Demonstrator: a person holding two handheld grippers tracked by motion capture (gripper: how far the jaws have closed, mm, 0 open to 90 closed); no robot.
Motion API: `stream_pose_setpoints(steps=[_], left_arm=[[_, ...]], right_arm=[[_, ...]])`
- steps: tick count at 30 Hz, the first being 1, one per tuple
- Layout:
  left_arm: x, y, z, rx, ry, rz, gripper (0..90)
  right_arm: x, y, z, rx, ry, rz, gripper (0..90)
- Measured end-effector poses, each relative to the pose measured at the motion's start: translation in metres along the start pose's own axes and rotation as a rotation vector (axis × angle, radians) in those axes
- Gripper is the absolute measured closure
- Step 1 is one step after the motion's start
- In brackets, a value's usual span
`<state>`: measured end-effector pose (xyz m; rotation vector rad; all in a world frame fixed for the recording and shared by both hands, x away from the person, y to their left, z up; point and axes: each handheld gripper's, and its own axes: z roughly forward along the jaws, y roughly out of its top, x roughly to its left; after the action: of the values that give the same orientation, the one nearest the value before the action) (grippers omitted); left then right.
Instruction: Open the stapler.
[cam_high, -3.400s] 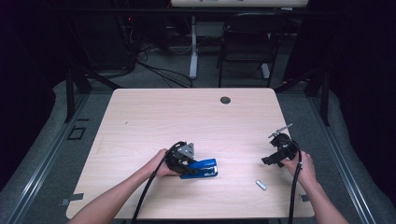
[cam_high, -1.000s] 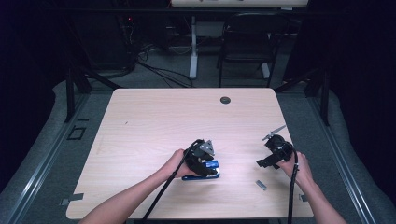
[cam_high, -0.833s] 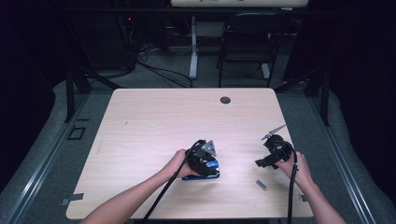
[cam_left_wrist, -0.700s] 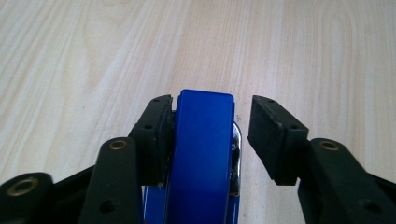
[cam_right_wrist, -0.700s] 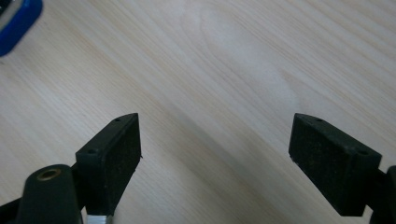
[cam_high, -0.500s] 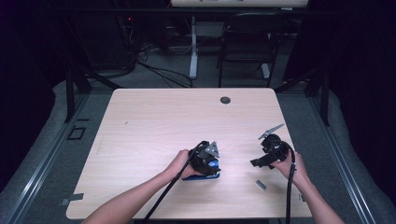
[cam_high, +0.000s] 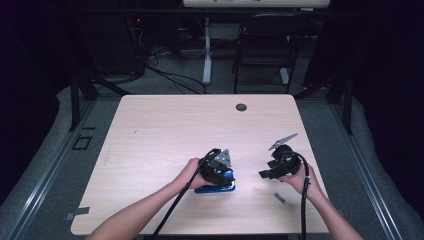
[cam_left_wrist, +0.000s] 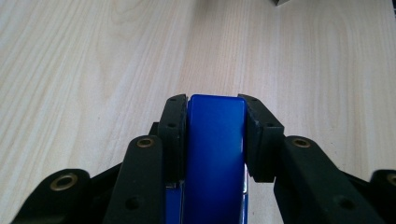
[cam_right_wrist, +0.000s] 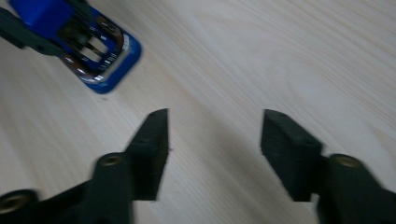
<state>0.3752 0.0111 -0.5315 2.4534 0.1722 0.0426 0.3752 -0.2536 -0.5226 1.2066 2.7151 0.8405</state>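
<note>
Blue metal-and-plastic stapler (cam_high: 216, 186), lower centre of pale wooden counter (cam_high: 165, 130): rigid, smooth-sided, moderately heavy; clamped across its body by left gripper (cam_left_wrist: 215, 135). Right gripper (cam_right_wrist: 214, 140) fingers apart, just closing, nothing between.

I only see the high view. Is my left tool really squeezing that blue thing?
Observer: Yes, in the left gripper view the left tool clamps both sides of the blue stapler.
Operator: Anything in my right tool?
Observer: No, the right tool has bare table between its jaws, which have just been closing.
Operator: Where's it aimed?
Observer: Past the stapler, which sits up-left in its view.
</note>
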Motion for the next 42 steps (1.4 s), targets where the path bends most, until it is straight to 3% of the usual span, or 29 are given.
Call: stream_pose_setpoints(steps=[1, 2, 4, 5, 8, 12, 20, 29, 32, 36, 38, 42], left_arm=[[0.0, 0.0, -0.001, -0.001, -0.001, 0.003, 64.8], [0.0, 0.0, -0.002, -0.001, -0.004, 0.004, 64.8], [0.001, 0.0, -0.004, -0.006, -0.01, 0.01, 65.0], [0.001, 0.0, -0.004, -0.006, -0.01, 0.01, 65.0], [0.0, -0.001, -0.005, -0.017, -0.007, 0.016, 65.2], [0.001, -0.001, -0.009, -0.021, -0.011, 0.022, 65.3], [0.0, -0.003, -0.013, -0.043, -0.013, 0.038, 65.5], [0.001, -0.005, -0.017, -0.063, -0.015, 0.047, 65.6], [0.001, -0.006, -0.02, -0.073, -0.018, 0.048, 65.6], [0.0, -0.006, -0.023, -0.079, -0.015, 0.053, 65.7], [0.001, -0.006, -0.023, -0.08, -0.013, 0.053, 65.7], [-0.001, -0.006, -0.024, -0.08, -0.009, 0.056, 65.7]], right_arm=[[0.009, 0.004, 0.002, -0.018, 0.04, -0.014, 58.4], [0.009, 0.004, 0.002, -0.018, 0.04, -0.014, 58.4], [0.025, 0.012, 0.008, -0.057, 0.113, -0.026, 76.0], [0.025, 0.012, 0.008, -0.057, 0.113, -0.026, 76.0], [0.046, 0.023, 0.022, -0.064, 0.191, -0.013, 90.0], [0.055, 0.027, 0.031, -0.057, 0.215, 0.005, 90.0], [0.051, 0.026, 0.039, -0.089, 0.27, 0.087, 90.0], [0.052, 0.032, 0.049, -0.079, 0.303, 0.107, 90.0], [0.053, 0.033, 0.049, -0.105, 0.278, 0.09, 90.0], [0.05, 0.032, 0.048, -0.11, 0.266, 0.103, 90.0], [0.05, 0.031, 0.049, -0.106, 0.246, 0.082, 90.0], [0.052, 0.033, 0.045, -0.126, 0.248, 0.074, 89.3]])
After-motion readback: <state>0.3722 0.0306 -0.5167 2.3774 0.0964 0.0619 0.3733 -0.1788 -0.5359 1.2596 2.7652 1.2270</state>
